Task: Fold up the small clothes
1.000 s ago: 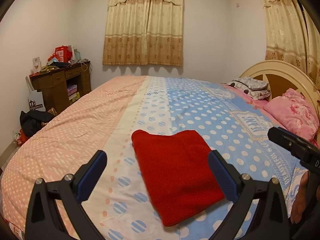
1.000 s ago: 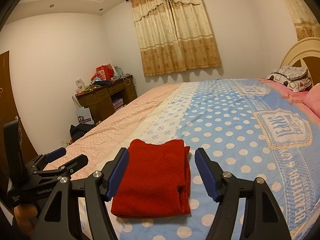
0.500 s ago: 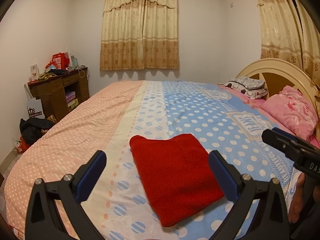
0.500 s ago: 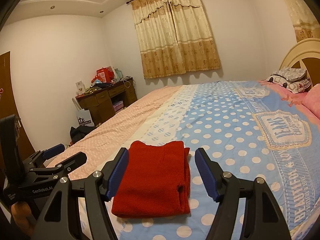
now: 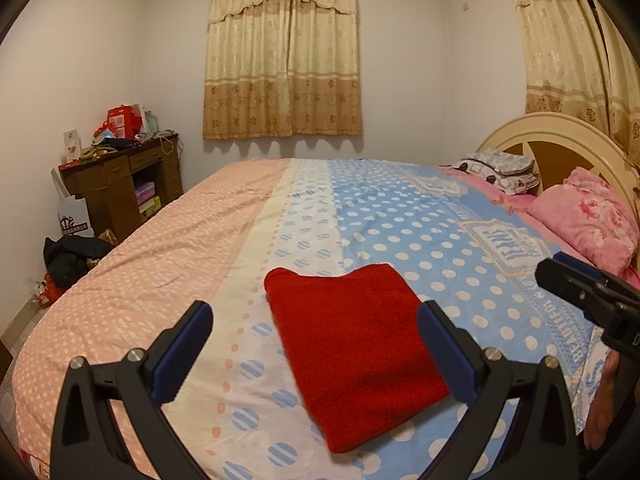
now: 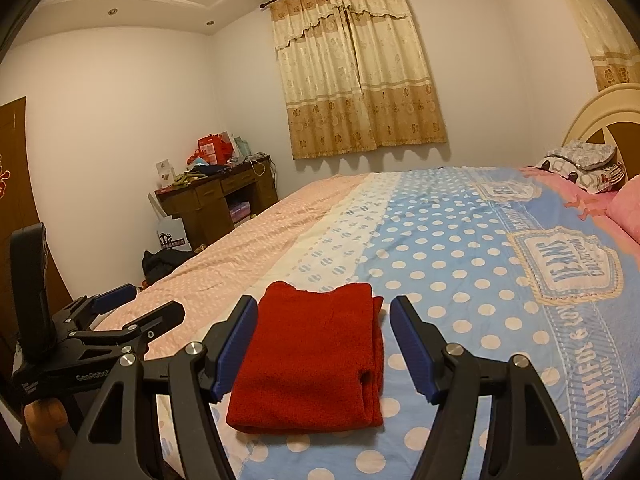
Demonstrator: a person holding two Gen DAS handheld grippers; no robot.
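Both grippers hang above the near edge of the bed [image 5: 168, 280], fingers spread, nothing held. Right gripper [image 6: 323, 346] frames the red garment [image 6: 316, 360] squarely, slightly nearer; left gripper [image 5: 316, 354] sees it skewed rightward. Garment lies just beyond the fingers, long axis running near to far. Folded, neat rectangle, layered edges along its right side.

Bed with pink, cream and blue polka-dot quilt [image 5: 400, 208]. Pink floral pillow [image 5: 588, 220] at headboard end. Dark wooden desk [image 5: 120, 184] by far-left wall. Beige patterned curtains [image 5: 282, 52] drawn.
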